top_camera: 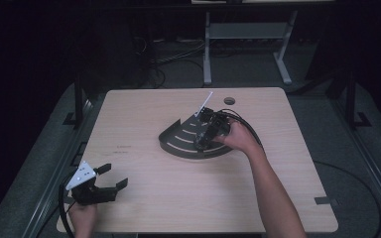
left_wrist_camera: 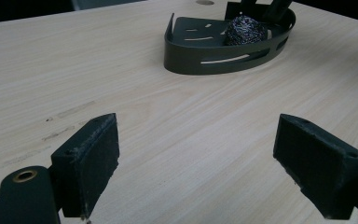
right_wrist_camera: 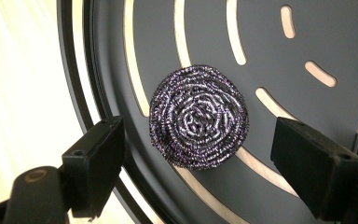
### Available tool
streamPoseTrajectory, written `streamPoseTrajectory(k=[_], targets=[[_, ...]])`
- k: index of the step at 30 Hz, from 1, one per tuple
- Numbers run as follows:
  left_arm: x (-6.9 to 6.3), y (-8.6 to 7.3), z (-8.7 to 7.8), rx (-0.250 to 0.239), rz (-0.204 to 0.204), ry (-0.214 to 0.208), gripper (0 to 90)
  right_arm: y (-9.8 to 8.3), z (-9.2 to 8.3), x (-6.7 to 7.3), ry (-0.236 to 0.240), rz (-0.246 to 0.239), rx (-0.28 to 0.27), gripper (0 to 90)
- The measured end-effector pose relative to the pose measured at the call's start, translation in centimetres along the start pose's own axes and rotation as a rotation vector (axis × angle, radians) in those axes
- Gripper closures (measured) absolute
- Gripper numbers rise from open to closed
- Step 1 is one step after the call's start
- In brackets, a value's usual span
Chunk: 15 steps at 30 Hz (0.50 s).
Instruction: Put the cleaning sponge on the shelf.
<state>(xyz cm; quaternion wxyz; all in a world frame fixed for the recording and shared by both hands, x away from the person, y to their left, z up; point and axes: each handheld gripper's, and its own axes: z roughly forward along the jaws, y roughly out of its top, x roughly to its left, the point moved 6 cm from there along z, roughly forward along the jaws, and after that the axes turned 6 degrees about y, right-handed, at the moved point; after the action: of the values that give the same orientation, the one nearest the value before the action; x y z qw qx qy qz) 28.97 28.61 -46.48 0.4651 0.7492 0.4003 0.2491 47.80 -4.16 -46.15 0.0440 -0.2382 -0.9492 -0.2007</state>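
Note:
A dark quarter-round corner shelf (top_camera: 178,144) with curved slots lies in the middle of the table. In it rests a round steel wool scourer (right_wrist_camera: 199,115), also seen in the left gripper view (left_wrist_camera: 245,31). My right gripper (right_wrist_camera: 196,163) hovers above the scourer (top_camera: 200,143), pointing down, jaws open with the pads clear of it on both sides. My left gripper (top_camera: 113,176) rests at the near left corner of the table, jaws wide open over bare wood, nothing between them (left_wrist_camera: 196,163).
The wooden table (top_camera: 139,119) has a round cable hole (top_camera: 229,101) at the back. A white strip (top_camera: 204,104) rises from the right gripper. The shelf's raised rim (left_wrist_camera: 214,58) curves round the scourer. Beyond the table stand a desk frame and cables on the floor.

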Motion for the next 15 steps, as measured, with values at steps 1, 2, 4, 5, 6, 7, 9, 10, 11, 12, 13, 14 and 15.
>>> streamPoseTrajectory(k=[1, 2, 4, 5, 6, 7, 9, 10, 11, 12, 13, 14, 15], targets=[[-0.03, 0.00, 0.02, 0.001, -0.001, -0.001, 13.7, -0.07, -0.04, -0.01, 0.002, 0.002, -0.003, 17.2], [-0.04, -0.01, 0.03, 0.002, 0.000, -0.001, 13.7, -0.14, -0.07, 0.00, 0.003, 0.004, -0.005, 17.2], [-0.05, 0.01, 0.03, 0.001, -0.002, -0.001, 13.7, -0.32, -0.19, 0.01, 0.003, 0.006, -0.007, 17.2], [-0.07, 0.01, 0.03, 0.001, 0.000, -0.001, 13.7, -0.35, -0.25, 0.00, 0.004, 0.006, -0.009, 17.2], [-0.07, 0.01, 0.03, 0.001, 0.000, -0.001, 13.7, -0.35, -0.25, 0.00, 0.004, 0.006, -0.009, 17.2], [-0.07, -0.01, 0.04, 0.003, 0.001, 0.000, 13.7, -0.47, -0.37, -0.01, 0.005, 0.009, -0.014, 17.2], [-0.09, -0.02, 0.04, 0.002, 0.000, -0.002, 13.7, -0.53, -0.42, -0.02, 0.004, 0.007, -0.015, 17.2], [-0.09, 0.00, 0.03, 0.001, 0.000, -0.001, 13.7, -0.67, -0.51, 0.05, 0.005, 0.010, -0.017, 17.2], [-0.07, 0.00, 0.01, 0.002, 0.002, 0.000, 13.7, -0.75, -0.53, 0.09, 0.007, 0.011, -0.020, 17.2], [-0.06, 0.01, -0.01, 0.001, 0.001, 0.000, 13.7, -0.84, -0.54, 0.08, 0.006, 0.012, -0.018, 17.2], [-0.07, -0.04, -0.04, 0.000, 0.000, -0.001, 13.7, -0.92, -0.59, 0.08, 0.004, 0.011, -0.016, 17.1], [-0.07, -0.04, -0.04, 0.000, 0.000, -0.001, 13.7, -0.92, -0.59, 0.08, 0.004, 0.011, -0.016, 17.1], [-0.06, -0.07, -0.06, 0.003, 0.000, 0.000, 13.7, -0.96, -0.63, 0.07, 0.003, 0.011, -0.016, 17.1]])
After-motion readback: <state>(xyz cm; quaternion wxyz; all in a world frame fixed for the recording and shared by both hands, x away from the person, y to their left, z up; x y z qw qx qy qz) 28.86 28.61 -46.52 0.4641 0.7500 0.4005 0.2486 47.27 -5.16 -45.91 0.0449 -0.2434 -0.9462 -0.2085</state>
